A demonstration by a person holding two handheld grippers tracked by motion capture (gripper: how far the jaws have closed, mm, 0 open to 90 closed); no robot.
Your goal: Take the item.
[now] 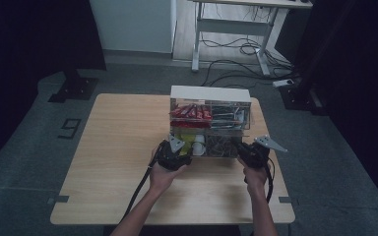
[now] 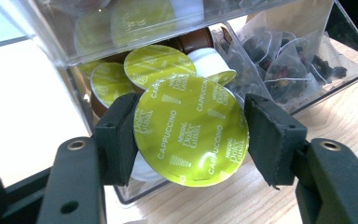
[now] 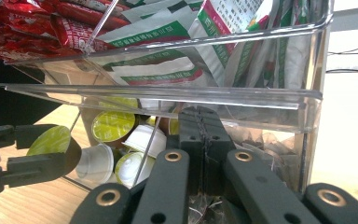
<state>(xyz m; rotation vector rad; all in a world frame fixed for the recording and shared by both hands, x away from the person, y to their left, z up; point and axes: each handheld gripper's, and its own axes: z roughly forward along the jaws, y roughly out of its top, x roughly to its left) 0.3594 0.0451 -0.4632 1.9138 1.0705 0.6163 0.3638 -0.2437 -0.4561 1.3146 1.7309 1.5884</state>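
A clear plastic organiser (image 1: 210,93) with drawers stands at the table's far middle. My left gripper (image 2: 191,135) is shut on a green-lidded cappuccino capsule (image 2: 191,128), held just outside the open lower left compartment. That compartment holds more capsules (image 2: 158,65). In the right gripper view the left gripper (image 3: 28,154) holds the capsule (image 3: 51,140) at the left edge. My right gripper (image 3: 200,140) is shut, its pads pressed together against the front of the lower right drawer; whether a thin edge sits between them I cannot tell. From above, the left gripper (image 1: 174,155) and right gripper (image 1: 250,151) flank the organiser's front.
Red sachets (image 3: 37,23) and green-and-white sachets (image 3: 168,46) fill the upper compartments. Pyramid tea bags (image 2: 284,65) lie in the lower right drawer. The wooden table (image 1: 118,147) has bare room to the left and in front. Cables and a desk frame stand on the floor behind.
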